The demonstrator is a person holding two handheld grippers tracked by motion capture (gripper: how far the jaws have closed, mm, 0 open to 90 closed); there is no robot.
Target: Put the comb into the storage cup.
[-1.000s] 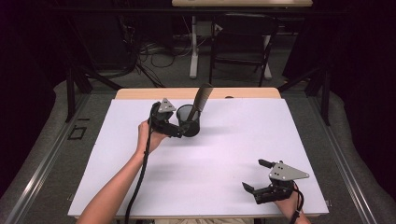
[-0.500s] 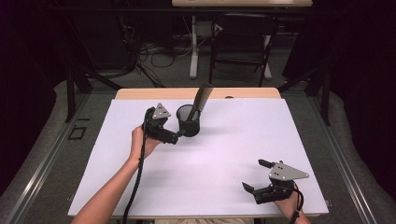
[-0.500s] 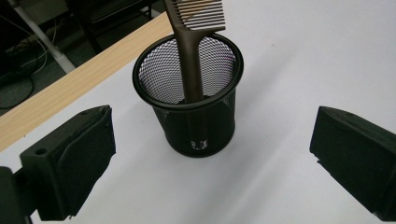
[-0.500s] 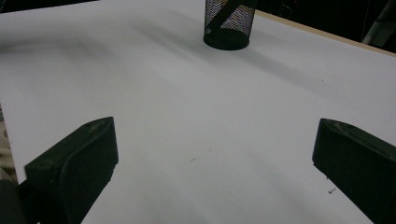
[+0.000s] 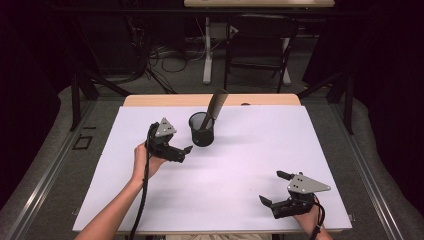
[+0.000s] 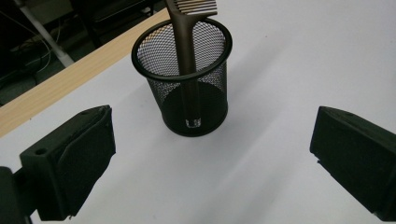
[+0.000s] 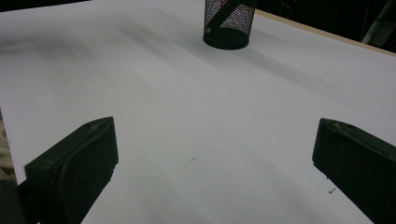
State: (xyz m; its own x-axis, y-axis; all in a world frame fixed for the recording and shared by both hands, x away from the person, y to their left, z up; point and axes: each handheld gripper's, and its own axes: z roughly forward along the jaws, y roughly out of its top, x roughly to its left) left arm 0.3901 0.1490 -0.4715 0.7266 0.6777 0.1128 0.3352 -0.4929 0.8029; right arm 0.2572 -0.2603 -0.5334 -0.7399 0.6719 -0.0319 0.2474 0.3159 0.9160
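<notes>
A black mesh cup (image 5: 202, 131) stands at the back middle of the white sheet, and a brown comb (image 5: 216, 102) leans in it, teeth up. My left gripper (image 5: 183, 153) hovers just left of the cup, open and holding nothing. In the left gripper view the cup (image 6: 194, 88) and the comb (image 6: 186, 60) sit ahead between the spread jaws of the left gripper (image 6: 210, 158). My right gripper (image 5: 271, 187) rests open near the front right of the sheet. In the right gripper view the cup (image 7: 229, 25) is far off beyond the right gripper (image 7: 212, 168).
A white sheet (image 5: 240, 165) covers most of the table, with a strip of bare wood (image 5: 150, 100) along the far edge. Behind the table stand a chair (image 5: 257, 47) and cables on the floor.
My left gripper has drawn back from the cup toward the person and to the left, leaving the comb standing in it. The right gripper has stayed put.
</notes>
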